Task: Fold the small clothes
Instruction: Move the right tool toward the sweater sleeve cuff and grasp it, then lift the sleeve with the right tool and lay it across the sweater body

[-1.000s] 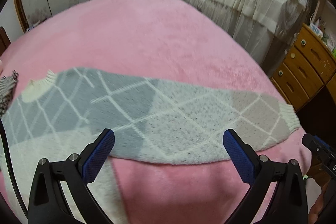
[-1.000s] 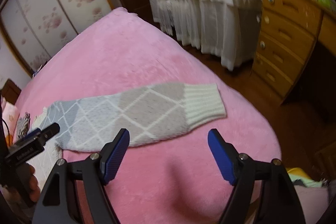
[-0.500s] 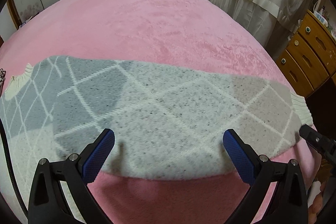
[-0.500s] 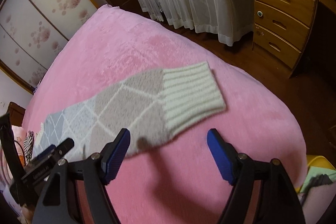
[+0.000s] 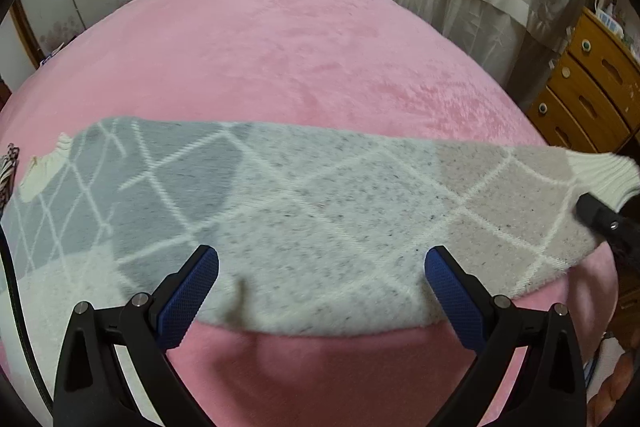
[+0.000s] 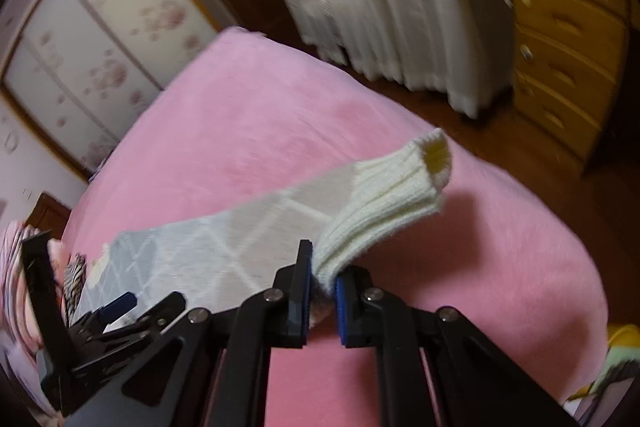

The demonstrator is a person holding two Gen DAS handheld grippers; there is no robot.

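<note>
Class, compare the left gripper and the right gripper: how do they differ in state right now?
The left gripper stands open over the sweater sleeve, gripping nothing; the right gripper has just closed on the sleeve's ribbed cuff, lifting it. Both have blue pads and black frames.

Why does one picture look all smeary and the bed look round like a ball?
Right wrist view: motion blur smears the drawers and curtains, while the cream cuff stays clearer. Left wrist view: sharper, but the fisheye lens bulges the pink blanket.
</note>
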